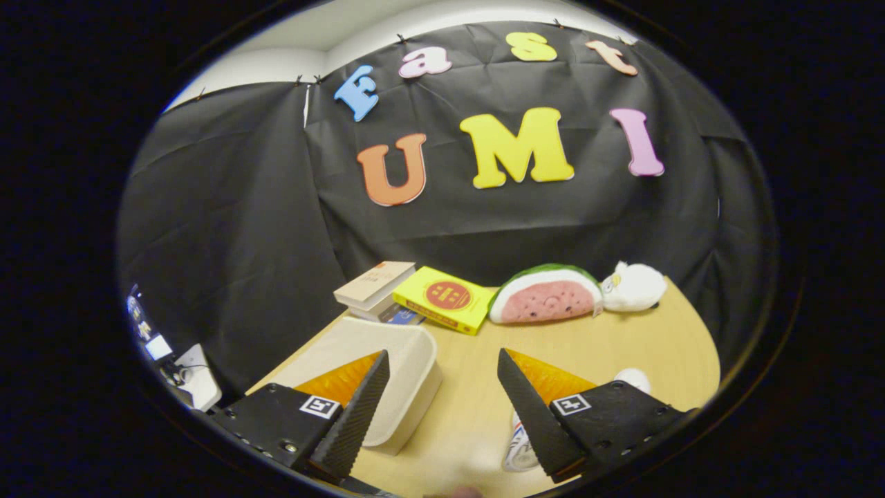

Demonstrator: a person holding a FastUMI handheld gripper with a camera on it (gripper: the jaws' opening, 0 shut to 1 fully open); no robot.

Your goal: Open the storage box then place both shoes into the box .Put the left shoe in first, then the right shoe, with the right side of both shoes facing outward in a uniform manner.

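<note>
Gripper (442,408) fingers held apart over my table (622,332), gripping nothing. Storage box (394,360) sits closed behind the left finger, 1 shoe (522,446) under the right; I risk clipping either.

Light fell evenly from above, bright on the wooden table (622,332) and dim on the cloth wall behind. Shadows were soft and short. The fisheye lens bent straight lines near the rim. The gripper (442,408), fingers apart, looked slightly blurred.
</note>
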